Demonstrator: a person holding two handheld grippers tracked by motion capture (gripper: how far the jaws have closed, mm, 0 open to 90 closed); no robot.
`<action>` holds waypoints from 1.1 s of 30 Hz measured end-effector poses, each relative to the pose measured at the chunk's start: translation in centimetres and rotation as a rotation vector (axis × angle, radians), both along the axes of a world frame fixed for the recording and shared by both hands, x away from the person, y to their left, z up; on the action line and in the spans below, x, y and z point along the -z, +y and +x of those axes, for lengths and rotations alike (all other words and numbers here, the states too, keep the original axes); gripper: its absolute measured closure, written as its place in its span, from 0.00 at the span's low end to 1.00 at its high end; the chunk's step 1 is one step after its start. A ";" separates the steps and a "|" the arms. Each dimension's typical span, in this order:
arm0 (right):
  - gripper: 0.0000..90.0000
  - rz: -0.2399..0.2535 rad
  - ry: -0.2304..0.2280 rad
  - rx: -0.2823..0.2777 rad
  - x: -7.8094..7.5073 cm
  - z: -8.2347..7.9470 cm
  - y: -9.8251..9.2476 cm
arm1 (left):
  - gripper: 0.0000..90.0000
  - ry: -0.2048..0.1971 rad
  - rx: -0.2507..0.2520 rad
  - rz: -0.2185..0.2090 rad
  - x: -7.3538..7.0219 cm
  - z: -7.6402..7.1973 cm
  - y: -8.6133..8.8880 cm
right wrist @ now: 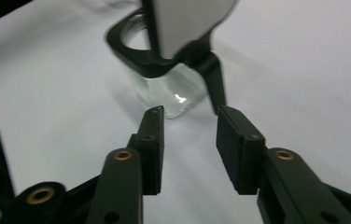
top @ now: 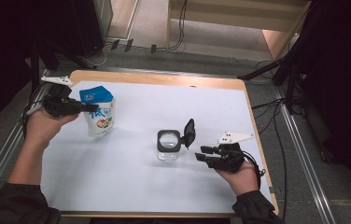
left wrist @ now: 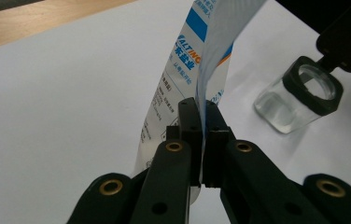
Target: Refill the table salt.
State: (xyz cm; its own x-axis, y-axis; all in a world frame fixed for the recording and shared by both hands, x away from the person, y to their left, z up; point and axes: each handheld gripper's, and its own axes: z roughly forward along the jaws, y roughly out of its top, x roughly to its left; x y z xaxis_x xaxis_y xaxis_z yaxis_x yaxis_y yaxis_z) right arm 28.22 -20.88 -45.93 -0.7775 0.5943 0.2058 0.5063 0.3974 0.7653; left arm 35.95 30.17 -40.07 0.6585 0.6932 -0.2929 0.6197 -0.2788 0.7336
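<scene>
Upright blue-white pouch [top: 99, 112]; open-lidded clear jar [top: 169, 145] nearby.

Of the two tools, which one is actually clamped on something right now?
The left tool: its jaws pinch the edge of the blue-and-white pouch. The right tool stands open, short of the clear jar with its lid flipped up.

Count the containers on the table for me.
2: a blue-and-white pouch at the table's left, pinched by the left gripper; a clear jar near centre, lid flipped open.
</scene>
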 end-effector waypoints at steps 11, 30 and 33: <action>0.88 0.071 -0.062 -0.134 -2.8 -4.3 3.6 | 1.00 0.001 0.035 -0.014 -1.7 -1.3 -1.4; 0.76 0.019 0.000 -0.222 -0.5 -2.2 13.7 | 1.00 0.039 0.048 -0.034 -3.1 -3.5 -3.1; 0.74 -0.004 0.003 -0.245 0.2 -2.1 15.1 | 1.00 0.046 0.049 -0.031 -3.1 -3.4 -3.4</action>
State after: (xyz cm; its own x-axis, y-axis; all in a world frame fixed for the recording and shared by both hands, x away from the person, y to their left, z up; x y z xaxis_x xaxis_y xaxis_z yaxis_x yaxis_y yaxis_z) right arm 26.16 -5.76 -46.12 -0.8980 0.3888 0.2061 0.3965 0.5118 0.7621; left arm 32.51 26.78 -36.98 0.6766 0.6508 -0.3445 0.6393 -0.2872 0.7133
